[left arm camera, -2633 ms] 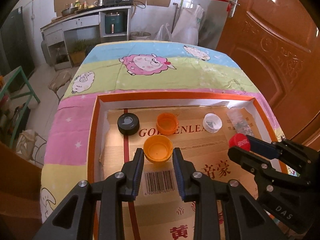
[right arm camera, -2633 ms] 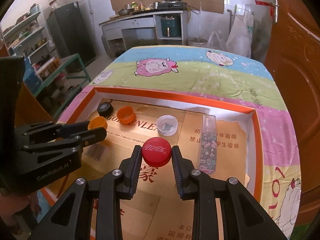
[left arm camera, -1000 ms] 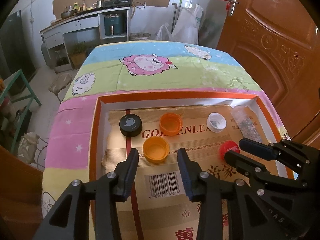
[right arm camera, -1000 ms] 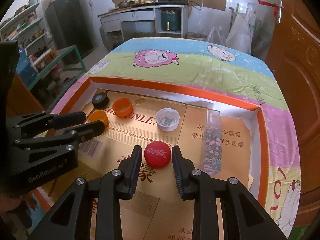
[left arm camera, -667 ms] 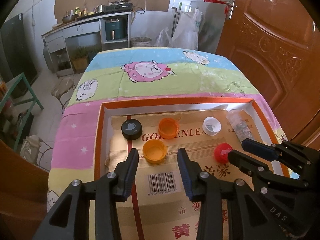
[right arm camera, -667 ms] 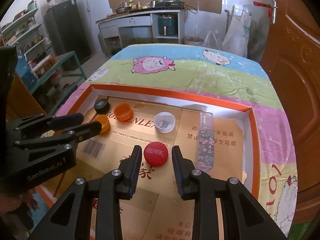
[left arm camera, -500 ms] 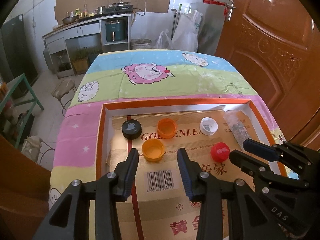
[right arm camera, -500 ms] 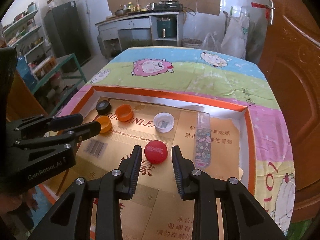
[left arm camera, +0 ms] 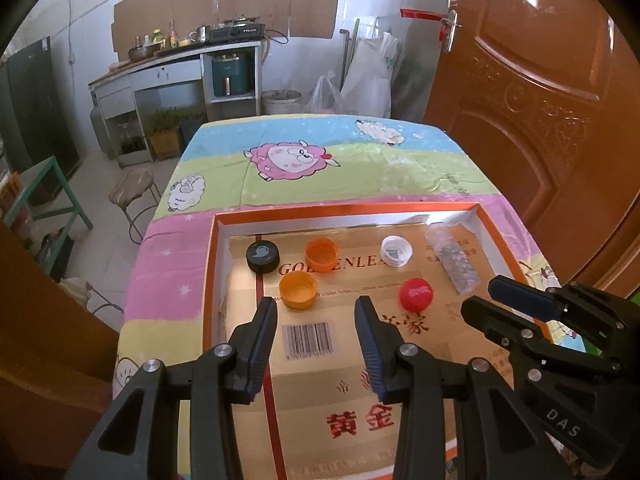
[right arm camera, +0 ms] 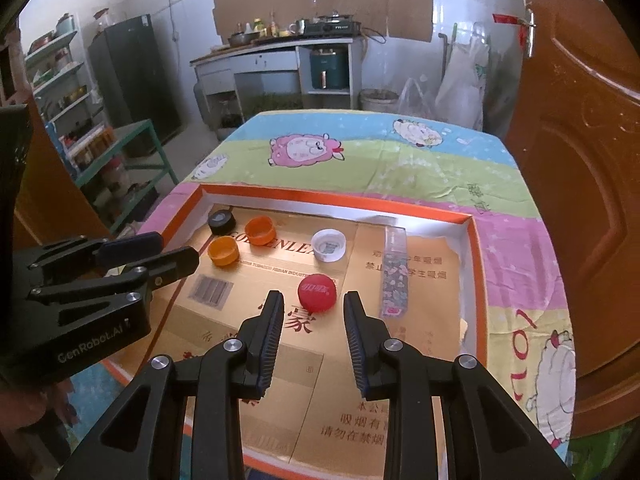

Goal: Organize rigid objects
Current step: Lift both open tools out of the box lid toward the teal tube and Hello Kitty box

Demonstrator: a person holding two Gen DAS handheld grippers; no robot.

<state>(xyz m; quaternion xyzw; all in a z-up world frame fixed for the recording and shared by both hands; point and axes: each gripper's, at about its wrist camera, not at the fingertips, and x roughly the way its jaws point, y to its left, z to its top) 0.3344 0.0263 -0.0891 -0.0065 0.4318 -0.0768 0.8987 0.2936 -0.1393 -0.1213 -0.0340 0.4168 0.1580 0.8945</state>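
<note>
Both jaws are apart and hold nothing: left gripper [left arm camera: 316, 322], right gripper [right arm camera: 313, 312]. Red cap [right arm camera: 317, 292] sits at 12 o'clock from right gripper in tray [right arm camera: 336, 199].

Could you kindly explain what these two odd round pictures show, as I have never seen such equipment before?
A person holds a two-fingered tool in each hand, with a wide-angle camera on each looking along its fingers. One picture looks past the left hand-held gripper, the other past the right hand-held gripper; each also catches the other tool at its edge. Below lies an orange-rimmed tray lined with cardboard, on a cartoon tablecloth. In it lie a black cap, two orange caps, a white cap, a red cap and a patterned clear tube. Both tools are open, holding nothing.
</note>
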